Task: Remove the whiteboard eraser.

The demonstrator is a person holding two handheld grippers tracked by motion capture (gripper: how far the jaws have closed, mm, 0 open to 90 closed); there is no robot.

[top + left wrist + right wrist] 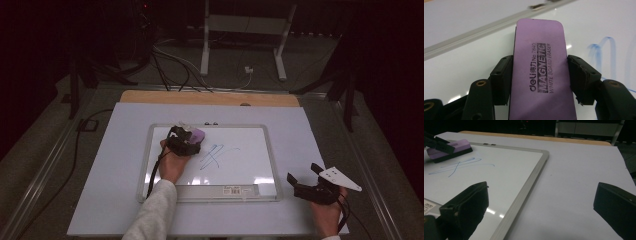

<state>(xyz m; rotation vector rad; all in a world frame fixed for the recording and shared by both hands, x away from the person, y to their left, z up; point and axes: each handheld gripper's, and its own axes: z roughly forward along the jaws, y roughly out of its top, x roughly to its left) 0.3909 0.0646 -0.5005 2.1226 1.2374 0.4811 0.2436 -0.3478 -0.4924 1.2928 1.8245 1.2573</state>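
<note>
1. Left gripper (186, 136) is clamped on the purple whiteboard eraser (196, 134); in the left gripper view its two black jaws press against the long sides of the eraser (540, 75), one on each side, with no gap showing.
2. Printed in black on the eraser's purple top is "deli No 7840 MAGNETIC WHITE BOARD ERASER"; a black layer runs under the purple body, seen in the right gripper view (450, 150).
3. That eraser sits on the whiteboard (250, 145) in its upper left part, close to the far frame edge; from the right gripper view its black underside appears to rest on the white surface.
4. Blue marker strokes (216, 156) cross each other near the middle of the board, just to the right of the eraser and apart from it; one looping blue stroke (604, 47) shows beside the eraser in the left gripper view.
5. Whiteboard frame is silver-grey (529, 180); a white label strip (235, 190) lies along its near edge.
6. Board lies on a white table top (300, 125); a wooden strip (210, 98) runs along the table's far edge.
7. Right gripper (306, 181) rests on the table off the board's lower right corner, well apart from the eraser; its jaws stand wide apart with nothing between them, and a grey three-cornered plate (340, 178) sits on top.
</note>
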